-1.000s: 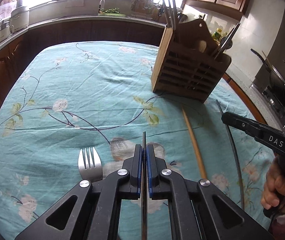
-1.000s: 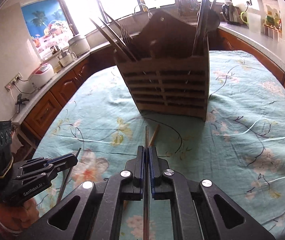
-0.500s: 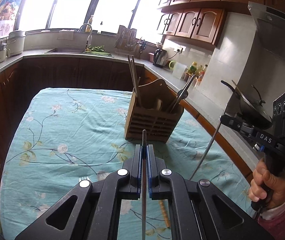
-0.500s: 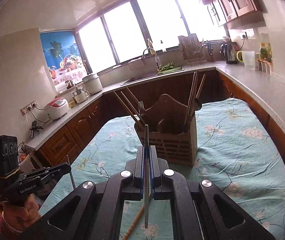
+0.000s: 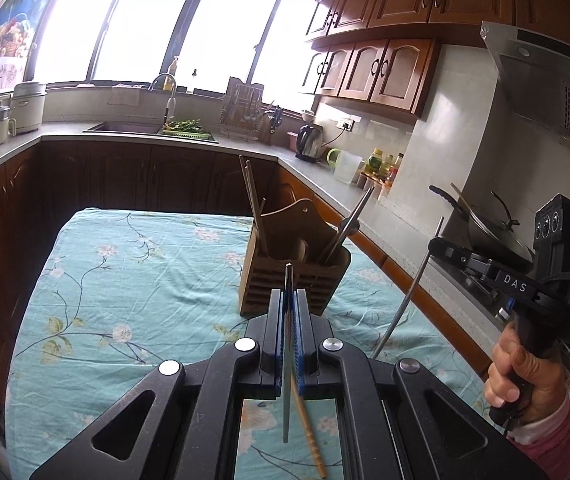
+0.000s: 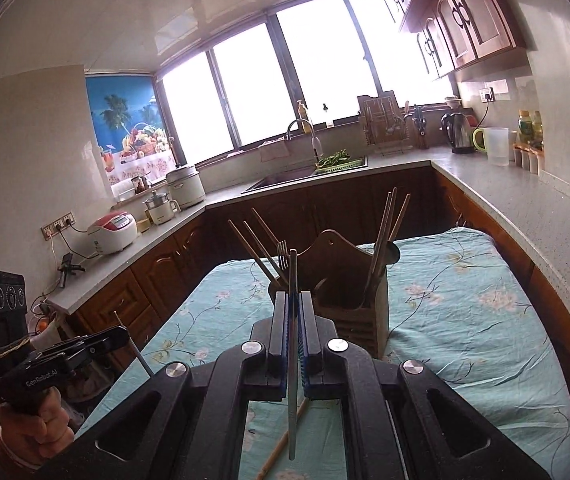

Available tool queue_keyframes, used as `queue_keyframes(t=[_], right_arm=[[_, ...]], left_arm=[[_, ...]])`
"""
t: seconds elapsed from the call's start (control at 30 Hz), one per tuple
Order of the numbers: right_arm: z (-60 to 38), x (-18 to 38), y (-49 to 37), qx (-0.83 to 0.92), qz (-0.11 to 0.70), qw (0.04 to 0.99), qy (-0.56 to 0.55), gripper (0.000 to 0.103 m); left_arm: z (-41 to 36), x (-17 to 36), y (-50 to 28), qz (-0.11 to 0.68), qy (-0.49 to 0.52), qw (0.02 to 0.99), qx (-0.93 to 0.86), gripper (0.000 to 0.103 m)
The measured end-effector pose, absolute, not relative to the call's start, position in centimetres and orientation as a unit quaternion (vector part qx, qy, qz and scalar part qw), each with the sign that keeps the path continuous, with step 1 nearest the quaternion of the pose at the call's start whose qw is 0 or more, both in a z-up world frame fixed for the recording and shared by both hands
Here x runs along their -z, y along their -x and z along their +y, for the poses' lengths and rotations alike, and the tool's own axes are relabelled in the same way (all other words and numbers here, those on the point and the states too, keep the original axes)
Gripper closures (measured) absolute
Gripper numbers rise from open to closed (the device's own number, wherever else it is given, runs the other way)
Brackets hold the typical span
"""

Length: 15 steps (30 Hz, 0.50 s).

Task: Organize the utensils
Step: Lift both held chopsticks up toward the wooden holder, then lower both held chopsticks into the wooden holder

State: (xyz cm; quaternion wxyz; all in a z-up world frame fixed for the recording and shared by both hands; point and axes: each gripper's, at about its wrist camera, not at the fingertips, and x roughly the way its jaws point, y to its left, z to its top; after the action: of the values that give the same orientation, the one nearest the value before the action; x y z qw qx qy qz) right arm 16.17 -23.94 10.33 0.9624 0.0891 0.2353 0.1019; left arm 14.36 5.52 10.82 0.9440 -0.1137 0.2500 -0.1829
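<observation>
Both hand-held grippers have risen from low over the tablecloth to a raised, slightly downward-pointing pose, each carrying one metal chopstick. The left gripper (image 5: 289,344) is clamped on a metal chopstick (image 5: 287,360) that runs upright between its blue pads; the right gripper (image 6: 293,344) is likewise closed on its own metal chopstick (image 6: 293,360). From the left wrist view the right gripper (image 5: 485,264) appears to the right, its chopstick (image 5: 405,292) slanting down towards the cloth. Over the last second the table has dropped away below both cameras, and the fork seen beside the left gripper has passed out of view.

The lift probably means pick-up is complete and transfer comes next: the wooden utensil holder (image 5: 293,276) stands directly ahead of both grippers, already holding chopsticks and a fork (image 6: 283,254). One wooden chopstick (image 5: 311,432) lies on the cloth beneath the grippers, not yet collected.

The surface is a table under a teal floral tablecloth (image 5: 125,280), wrinkled. Around it run dark wooden base cabinets, a grey countertop (image 6: 525,192) with kettle (image 6: 461,132) and rice cooker (image 6: 113,236), a sink beneath bright windows, and a wok (image 5: 489,232) to the right.
</observation>
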Motion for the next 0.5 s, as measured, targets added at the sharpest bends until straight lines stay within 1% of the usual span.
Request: queue_keyframes(t=[0.5], right_arm=[[-26.1, -12.1, -18.6, -0.079, 0.198, 0.971, -0.105, 0.099]], left_arm=[[5.9, -12.8, -18.2, 0.203, 0.118, 0.955, 0.182, 0.101]])
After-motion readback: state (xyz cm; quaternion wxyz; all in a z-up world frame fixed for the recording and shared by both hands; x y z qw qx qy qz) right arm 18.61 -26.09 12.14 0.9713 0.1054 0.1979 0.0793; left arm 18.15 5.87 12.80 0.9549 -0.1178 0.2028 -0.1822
